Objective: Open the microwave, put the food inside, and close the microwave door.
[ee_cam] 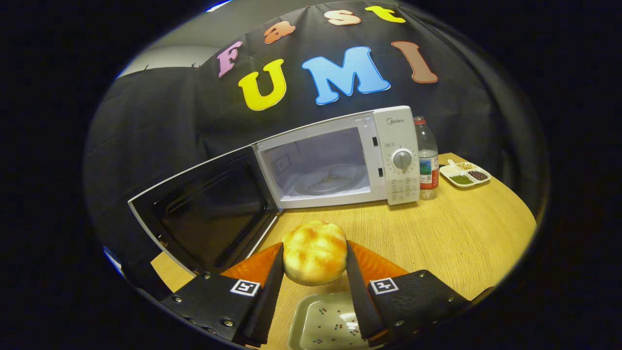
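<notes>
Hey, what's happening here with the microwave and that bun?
A person's handheld gripper is shut on a golden bun, both orange fingers pressing its sides, lifted above a small empty tray. Beyond the fingers, the microwave stands on the wooden table with its door swung wide open and the glass turntable bare. So the door is open and the bun is not yet inside. A bottle and a divided dish sit beside the microwave.
</notes>
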Available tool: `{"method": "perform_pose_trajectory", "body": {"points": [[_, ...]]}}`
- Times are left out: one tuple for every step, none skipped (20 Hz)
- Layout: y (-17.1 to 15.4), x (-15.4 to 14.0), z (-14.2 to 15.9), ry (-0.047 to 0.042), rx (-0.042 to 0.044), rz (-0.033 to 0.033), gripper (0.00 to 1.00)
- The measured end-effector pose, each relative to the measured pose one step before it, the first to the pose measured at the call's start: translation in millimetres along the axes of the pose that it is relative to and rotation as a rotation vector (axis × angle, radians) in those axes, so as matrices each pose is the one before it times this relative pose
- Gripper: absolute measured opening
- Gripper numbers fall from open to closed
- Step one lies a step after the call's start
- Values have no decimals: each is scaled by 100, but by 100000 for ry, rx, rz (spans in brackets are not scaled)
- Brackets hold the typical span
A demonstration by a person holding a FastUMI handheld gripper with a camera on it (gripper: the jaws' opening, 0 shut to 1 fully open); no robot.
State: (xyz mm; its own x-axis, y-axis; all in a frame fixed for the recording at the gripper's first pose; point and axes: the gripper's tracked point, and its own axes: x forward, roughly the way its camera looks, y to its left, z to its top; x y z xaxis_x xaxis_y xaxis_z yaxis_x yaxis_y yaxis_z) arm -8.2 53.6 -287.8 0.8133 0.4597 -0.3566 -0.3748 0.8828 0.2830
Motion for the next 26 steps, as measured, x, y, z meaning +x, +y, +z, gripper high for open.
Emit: {"method": "perform_pose_trajectory", "body": {"points": [[309,1056,650,-407,358,-299,68],[399,1033,462,-88,876,-347,67],[103,1116,366,582,283,-1107,68],[83,945,437,318,-48,-1406,68],[116,1019,564,-280,-362,-1204,68],[228,992,709,-764,-33,-1548,68],[97,1035,754,-1050,441,-1724,68],[18,1056,458,-951,1417,-1216,67],[163,1293,583,-1053,2353,-1231,68],[100,1338,297,-139,2653,-1845,67],[60,1234,226,62,2758,-1611,67],[367,1344,361,-996,3775,-178,67],[175,1468,538,-1756,3083,-872,68],[-295,1348,4,-813,1242,-2940,67],[-329,1250,152,-1153,651,-2851,67],[81,1107,139,-846,99,-1935,68],[-50,1330,84,-784,27,-2191,67],[93,1212,-12,-126,1031,-1035,67],[28,1069,-19,339,1404,-1363,68],[24,983,-84,123,2531,-892,67],[121,676,-5,-79,3063,-327,67],[173,794,-418,1055,3672,-1167,67],[-98,559,-353,874,2944,-1539,68],[-200,456,-84,-460,2021,-1742,68],[-154,388,328,-1918,1564,-2215,67],[14,421,264,-1884,581,-1388,68]]}}
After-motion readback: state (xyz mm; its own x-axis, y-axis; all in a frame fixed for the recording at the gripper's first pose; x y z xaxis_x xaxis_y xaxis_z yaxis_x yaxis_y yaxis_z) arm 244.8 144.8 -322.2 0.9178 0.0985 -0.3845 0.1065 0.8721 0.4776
